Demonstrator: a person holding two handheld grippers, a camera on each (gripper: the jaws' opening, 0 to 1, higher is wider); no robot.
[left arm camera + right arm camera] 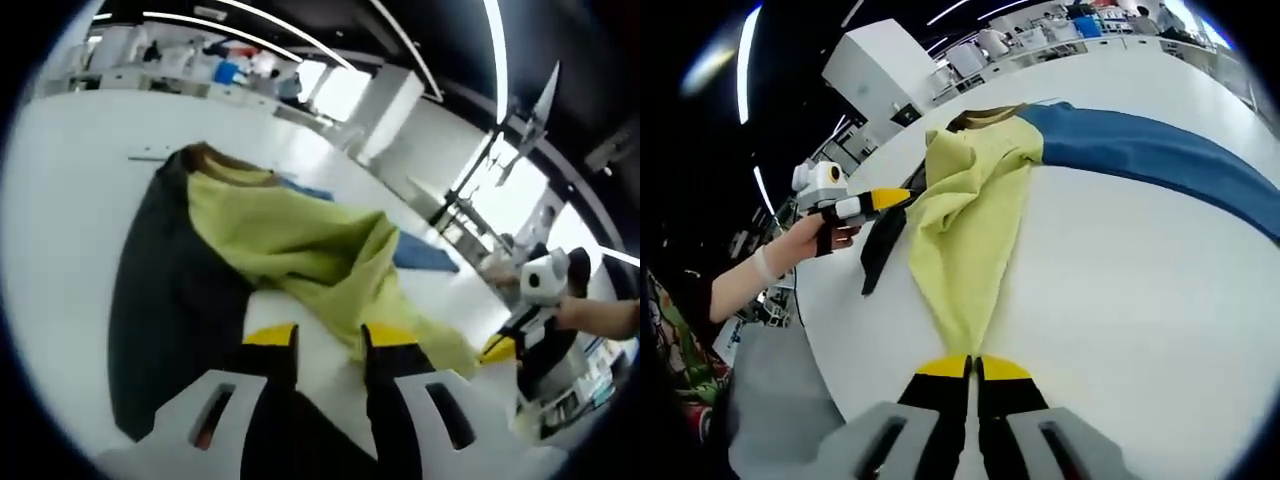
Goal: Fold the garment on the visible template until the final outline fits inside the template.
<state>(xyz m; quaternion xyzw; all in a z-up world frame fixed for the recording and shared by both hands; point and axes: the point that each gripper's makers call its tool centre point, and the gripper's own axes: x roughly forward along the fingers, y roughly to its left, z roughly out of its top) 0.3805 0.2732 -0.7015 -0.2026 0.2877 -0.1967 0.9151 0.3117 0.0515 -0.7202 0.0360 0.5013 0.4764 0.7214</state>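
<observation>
The soft yellow-green and black garment (970,215) lies on the white table (1140,300), its collar touching the blue fabric template (1160,150) at one o'clock. The right gripper (973,368) is closed on the yellow hem; the left gripper (329,340) stands open, empty (black side beneath). A one-sided pull could drag the garment off the template. No legible writing.

Left tool (330,345) parted, garment (270,240) on white table (70,180)
</observation>
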